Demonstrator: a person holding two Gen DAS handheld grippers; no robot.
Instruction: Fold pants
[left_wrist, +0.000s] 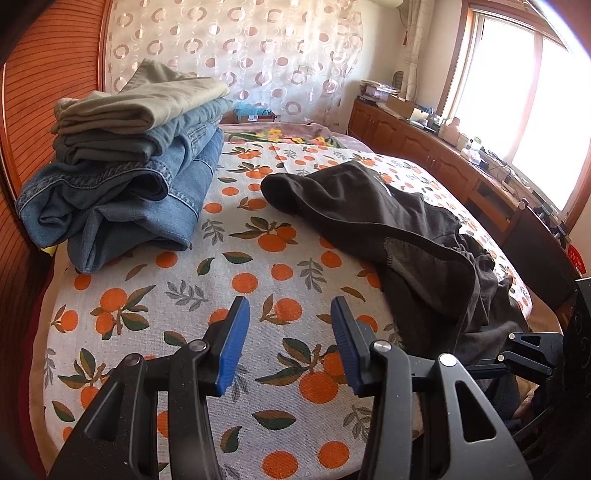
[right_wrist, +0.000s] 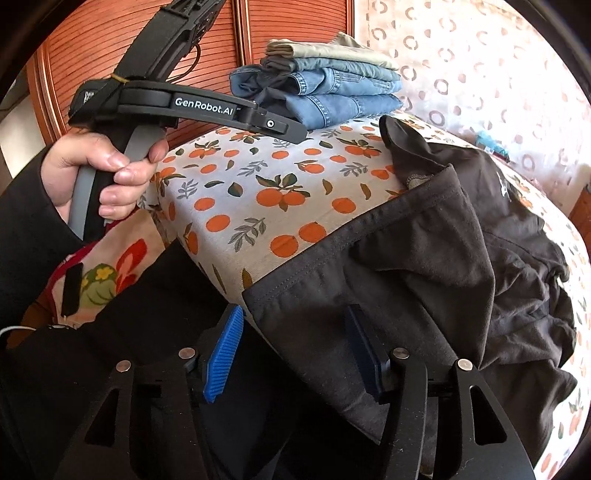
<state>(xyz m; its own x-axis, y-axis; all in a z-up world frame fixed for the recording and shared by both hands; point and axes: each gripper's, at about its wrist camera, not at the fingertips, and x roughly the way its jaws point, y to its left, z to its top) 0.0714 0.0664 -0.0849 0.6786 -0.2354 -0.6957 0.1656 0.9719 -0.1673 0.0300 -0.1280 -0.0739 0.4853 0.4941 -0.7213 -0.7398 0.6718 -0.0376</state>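
Note:
Dark grey pants (left_wrist: 417, 236) lie crumpled on the right side of the orange-print bed (left_wrist: 236, 280), one end hanging over the near edge (right_wrist: 424, 280). My left gripper (left_wrist: 290, 347) is open and empty, hovering above bare sheet to the left of the pants. My right gripper (right_wrist: 295, 354) is open at the bed's near edge, its fingers on either side of the hanging hem; the cloth lies between the pads without being pinched. The left gripper (right_wrist: 295, 133) also shows in the right wrist view, held in a hand above the bed.
A stack of folded jeans and khaki pants (left_wrist: 136, 155) sits at the bed's far left (right_wrist: 325, 85). A wooden sliding door (left_wrist: 40, 122) is on the left. A low wooden cabinet (left_wrist: 436, 155) with clutter runs under the window on the right.

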